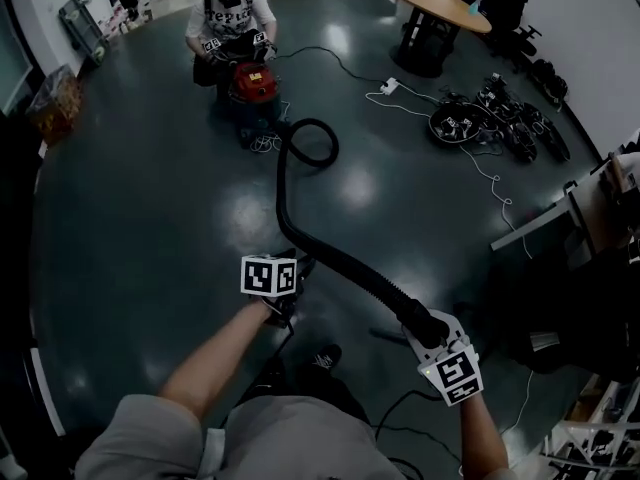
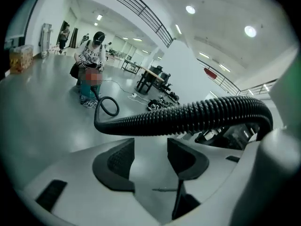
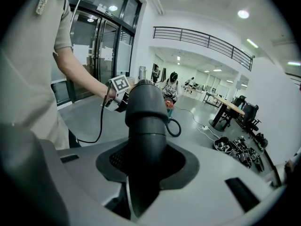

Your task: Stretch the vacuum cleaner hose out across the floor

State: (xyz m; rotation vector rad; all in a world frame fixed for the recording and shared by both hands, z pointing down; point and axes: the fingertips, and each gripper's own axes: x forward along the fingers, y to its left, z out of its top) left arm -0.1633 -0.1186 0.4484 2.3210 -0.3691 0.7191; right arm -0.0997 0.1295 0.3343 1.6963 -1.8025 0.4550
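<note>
A black ribbed hose (image 1: 300,230) leaves the red vacuum cleaner (image 1: 253,81) at the far end of the floor, makes one loop (image 1: 312,143) and runs toward me. My right gripper (image 1: 428,330) is shut on the hose's smooth end cuff (image 3: 146,112), which fills the gap between its pads. My left gripper (image 1: 296,280) hovers just left of the hose. In the left gripper view its jaws (image 2: 150,149) stand open with nothing between them. The hose (image 2: 188,117) passes across just beyond the fingertips.
A person (image 1: 230,13) crouches behind the vacuum cleaner. A round table (image 1: 437,3) stands at the back right, with a power strip and white cable (image 1: 388,87) and a pile of dark gear (image 1: 500,123) nearby. Desk edges (image 1: 590,213) crowd the right side.
</note>
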